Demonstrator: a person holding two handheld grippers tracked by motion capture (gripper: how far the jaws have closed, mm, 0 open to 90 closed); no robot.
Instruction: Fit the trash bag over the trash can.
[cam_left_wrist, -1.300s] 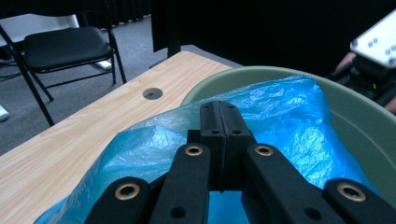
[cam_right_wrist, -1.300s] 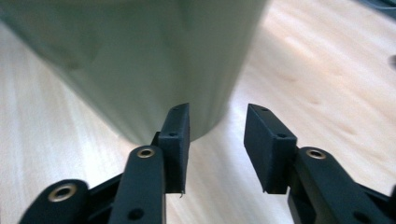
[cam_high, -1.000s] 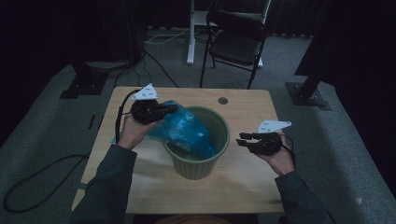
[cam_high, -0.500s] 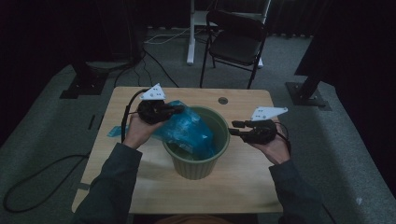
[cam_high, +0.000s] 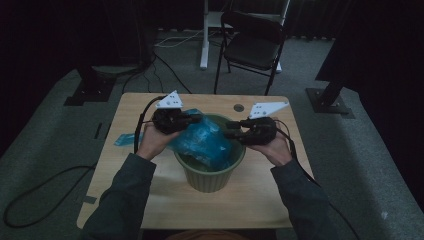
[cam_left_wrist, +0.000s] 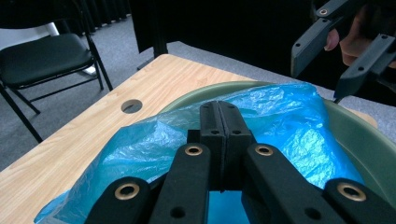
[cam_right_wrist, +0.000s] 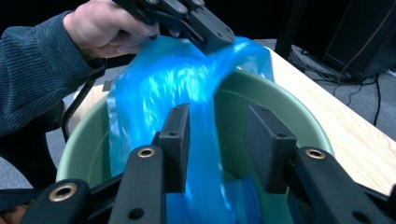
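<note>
- We see a green bucket (cam_high: 212, 172) standing near the middle of the wooden surface (cam_high: 150, 200), with a blue plastic bag (cam_high: 200, 142) draped over its left rim and hanging down into it.
- Our left gripper (cam_high: 192, 119) hovers just over the far-left rim of the bucket; in the left gripper view its jaws are pressed fully together, pinching a fold of the blue plastic bag (cam_left_wrist: 280, 121) and holding the film up above the rim.
- One end of the bag trails out to the left of the bucket and lies flat on the surface.
- Our right gripper (cam_high: 231, 131) is above the bucket's right side, pointing across towards the left gripper (cam_right_wrist: 205, 28).
- In the right gripper view, its jaws stand well apart and have just been opening; the bag's film (cam_right_wrist: 168, 93) hangs ahead of them inside the green bucket (cam_right_wrist: 261, 107), and the pads do not press on it.
- Beyond the surface, a black folding chair (cam_high: 255, 45) stands on the grey floor.
</note>
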